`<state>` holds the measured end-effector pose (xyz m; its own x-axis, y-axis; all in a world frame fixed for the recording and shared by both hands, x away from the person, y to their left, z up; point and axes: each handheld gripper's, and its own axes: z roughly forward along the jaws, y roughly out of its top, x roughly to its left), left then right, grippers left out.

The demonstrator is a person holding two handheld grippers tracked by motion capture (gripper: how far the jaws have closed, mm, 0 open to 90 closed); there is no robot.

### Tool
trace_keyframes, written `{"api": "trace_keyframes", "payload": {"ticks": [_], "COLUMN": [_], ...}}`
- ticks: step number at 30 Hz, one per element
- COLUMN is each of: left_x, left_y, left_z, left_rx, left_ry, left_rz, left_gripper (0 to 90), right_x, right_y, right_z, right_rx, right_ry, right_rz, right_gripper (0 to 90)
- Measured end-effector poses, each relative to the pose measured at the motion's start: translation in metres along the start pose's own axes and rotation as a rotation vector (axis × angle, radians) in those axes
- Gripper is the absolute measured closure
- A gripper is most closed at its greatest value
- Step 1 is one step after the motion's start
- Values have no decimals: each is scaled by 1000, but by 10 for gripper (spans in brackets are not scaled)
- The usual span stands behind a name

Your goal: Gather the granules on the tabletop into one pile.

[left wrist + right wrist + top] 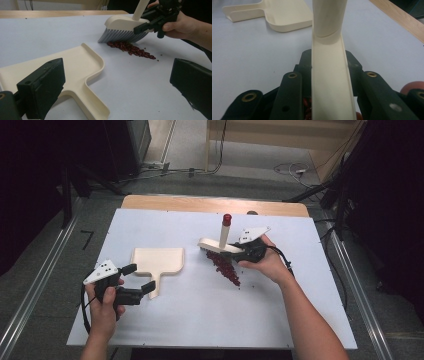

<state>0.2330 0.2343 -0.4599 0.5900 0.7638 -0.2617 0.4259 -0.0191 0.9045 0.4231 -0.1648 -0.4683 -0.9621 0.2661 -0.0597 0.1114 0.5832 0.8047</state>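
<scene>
On the white table (200, 320) the right gripper (239, 251) was clamped on a cream brush (220, 245) — its jaws pressed against both sides of the brush head, as the right gripper view showed, with the brush (329, 82) running straight up between them. The brush stood with its handle nearly upright, a red cap (227, 219) at the top, and its grey bristles (120, 36) rested on the table at the upper end of a line of dark red beans (225, 267). In the left gripper view the beans (132, 49) lay in a thin streak trailing away from the bristles, a few strays beyond its far end.

To the left of the beans, and apart from them, lay a cream dustpan (157, 260) flat on the table, its handle pointing toward the person. The pan held nothing — its tray (75, 62) was bare.

The left gripper (137, 281) hovered at the dustpan's handle with its jaws wide apart, one on either side of the handle, gripping nothing.
</scene>
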Motion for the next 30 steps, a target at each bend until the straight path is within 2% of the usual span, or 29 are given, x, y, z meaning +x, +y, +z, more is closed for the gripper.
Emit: {"api": "trace_keyframes", "payload": {"ticks": [18,21,24,30], "left_x": [-2,-2,-2,-3], "left_y": [0,0,0,-1], "left_z": [3,3,3,4], "left_rx": [7,9,10,12], "left_ry": [-7,-5,-6,-8], "left_rz": [3,5,5,7], "left_gripper": [3,3,3,3], "right_x": [19,22,26,43], "right_y": [-9,-9,-6,3], "right_z": [-13,-15,-20,-45], "right_rx": [-23,-36,-85,-160], "right_ry": [26,-17,-73,-214], "right_rz": [-9,3,21,63], "right_gripper": [652,653,653,652]}}
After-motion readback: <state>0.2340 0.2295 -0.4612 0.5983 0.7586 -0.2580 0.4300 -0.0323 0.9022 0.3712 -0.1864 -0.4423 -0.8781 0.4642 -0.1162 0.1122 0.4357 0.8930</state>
